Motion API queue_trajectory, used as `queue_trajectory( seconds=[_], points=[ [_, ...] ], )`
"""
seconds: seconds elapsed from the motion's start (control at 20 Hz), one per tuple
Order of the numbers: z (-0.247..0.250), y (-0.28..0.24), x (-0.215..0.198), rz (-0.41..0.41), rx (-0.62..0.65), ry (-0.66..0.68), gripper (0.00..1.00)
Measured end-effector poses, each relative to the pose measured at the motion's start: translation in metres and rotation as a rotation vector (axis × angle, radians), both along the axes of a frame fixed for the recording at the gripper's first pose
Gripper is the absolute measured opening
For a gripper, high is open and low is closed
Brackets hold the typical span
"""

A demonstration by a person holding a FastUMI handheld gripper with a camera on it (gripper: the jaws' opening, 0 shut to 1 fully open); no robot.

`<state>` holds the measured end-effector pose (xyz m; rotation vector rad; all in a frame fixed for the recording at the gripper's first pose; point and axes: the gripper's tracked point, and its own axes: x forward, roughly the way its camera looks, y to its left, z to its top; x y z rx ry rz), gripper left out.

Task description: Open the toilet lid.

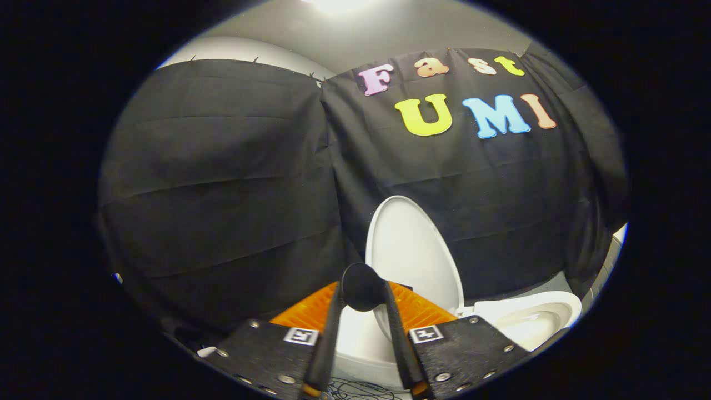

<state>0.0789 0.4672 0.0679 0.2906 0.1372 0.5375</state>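
The gripper (364, 291) is holding its two fingers (328, 333) a little way apart, not pressed together. A round dark knob (361, 286) is sitting in the small gap right at the tips. It looks like the fingers are squeezing the knob from both sides, but it is hard to tell if both are truly pressing on it. The knob is in front of the bottom edge of the toilet lid (411, 250), so it may be a handle on the lid, though where they join is hidden. The toilet lid is white and shaped like an egg. It is standing up, lifted off the bowl, and it is reaching from the finger tips toward 1 o'clock. It is leaning back near the black cloth wall (222, 183) behind it. The toilet bowl (533, 316) is white too, and it is lying open at about 3 o'clock from the finger tips. The inside of the bowl is looking shiny and pale, and what is in it is too hard to see. A bright light (333, 4) is shining on the ceiling, far out at 12 o'clock.
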Motion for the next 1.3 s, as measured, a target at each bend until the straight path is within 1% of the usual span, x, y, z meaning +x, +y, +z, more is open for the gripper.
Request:
queue_trajectory(
  seconds=[0.1,0.2,0.4,0.7,1.05,1.2,1.3],
  points=[
    [0.014,-0.015,-0.012,0.0,-0.009,-0.044,0.87],
    [0.019,-0.03,-0.021,-0.009,-0.028,-0.063,0.95],
    [0.039,-0.08,-0.038,-0.062,-0.018,-0.068,0.95],
    [0.065,-0.168,-0.063,-0.181,-0.055,-0.148,0.95],
    [0.074,-0.244,-0.085,-0.277,-0.104,-0.215,0.95],
    [0.064,-0.269,-0.093,-0.31,-0.136,-0.236,0.95],
    [0.054,-0.282,-0.097,-0.324,-0.132,-0.239,0.95]
  ],
)
